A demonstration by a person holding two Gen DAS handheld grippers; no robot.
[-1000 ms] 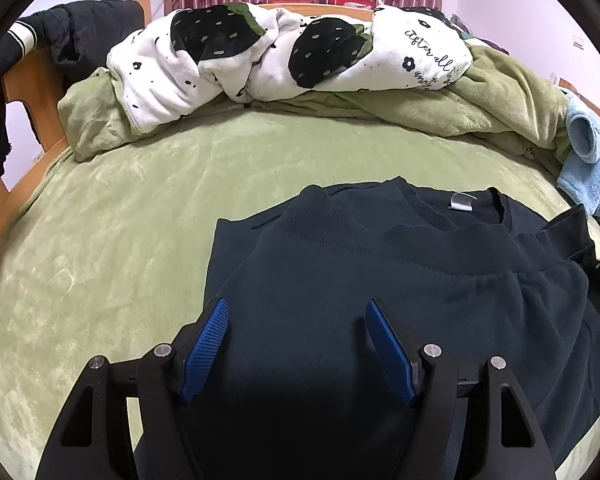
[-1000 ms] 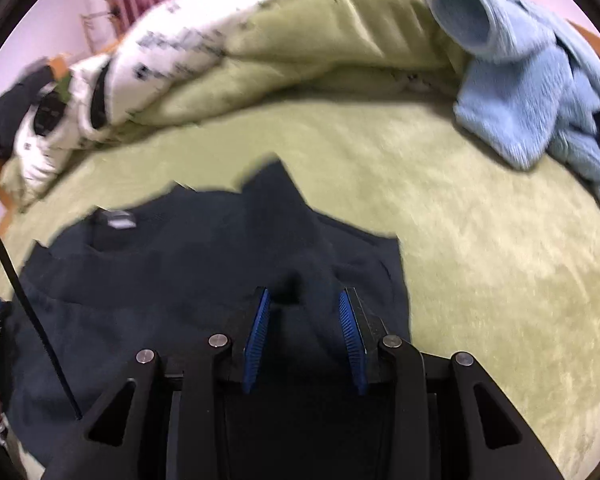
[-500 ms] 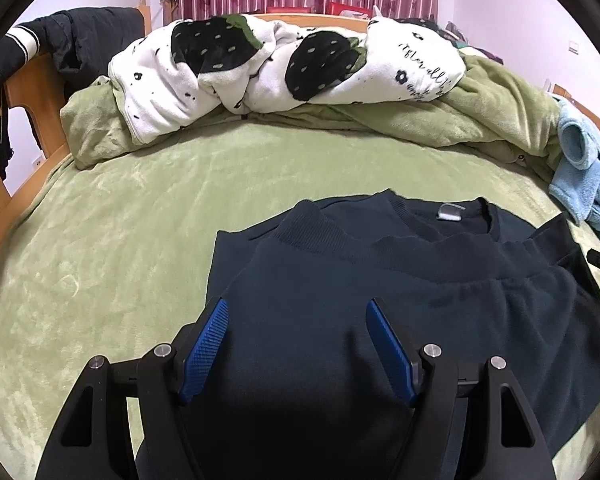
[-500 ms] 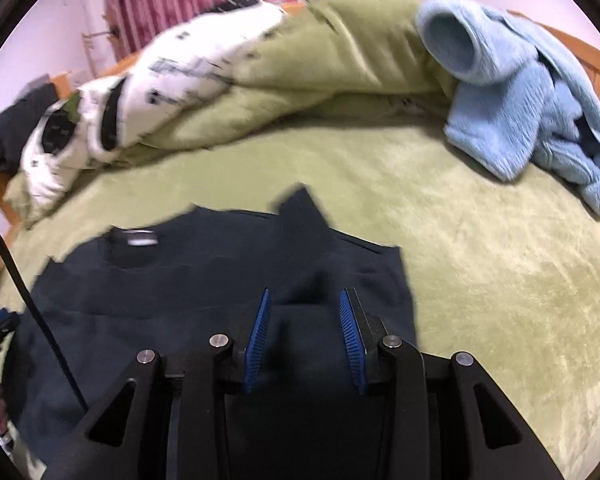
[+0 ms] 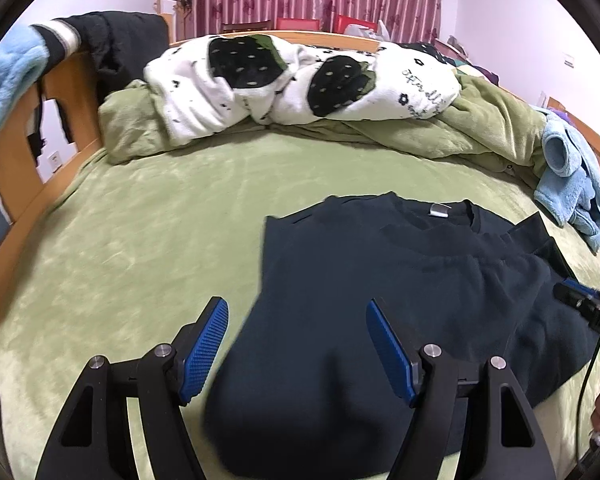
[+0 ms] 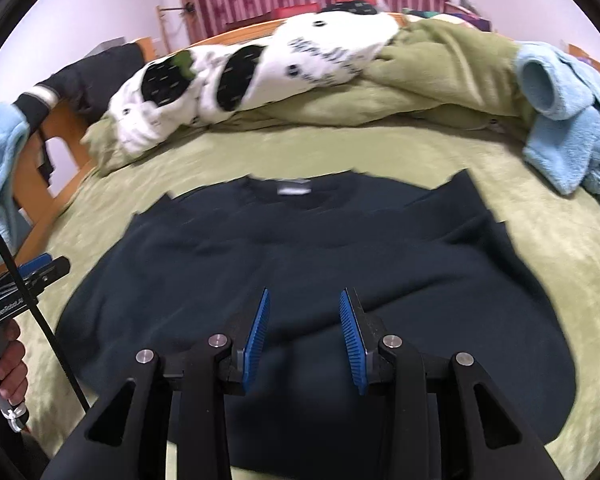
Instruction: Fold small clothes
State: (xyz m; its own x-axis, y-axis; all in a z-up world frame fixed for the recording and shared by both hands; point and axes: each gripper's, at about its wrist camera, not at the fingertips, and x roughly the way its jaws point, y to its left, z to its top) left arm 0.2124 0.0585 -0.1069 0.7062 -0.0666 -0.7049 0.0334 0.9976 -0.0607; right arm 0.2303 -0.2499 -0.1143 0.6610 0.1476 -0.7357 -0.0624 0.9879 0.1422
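Both cameras have pulled back since a second ago, and the dark navy sweatshirt (image 6: 312, 248) now shows nearly whole, its bottom hem folded up to lie just below the neckline with its small white label (image 5: 439, 211). It is soft, matte knit with a ribbed collar, spread flat on the plush green bedspread (image 5: 140, 216). The left gripper (image 5: 296, 344) hovers over the garment's left edge, its ridged blue pads (image 5: 204, 344) spread wide with nothing between them. The right gripper (image 6: 304, 332) hangs above the folded middle, its tongs parted more narrowly and likewise empty. Behind lie a crumpled white blanket with black strawberry prints (image 5: 300, 84), a bunched green quilt (image 5: 480, 128), fluffy light blue fleece (image 6: 568, 128) and a wooden bed frame (image 5: 20, 148). None of these lies on the sweatshirt.
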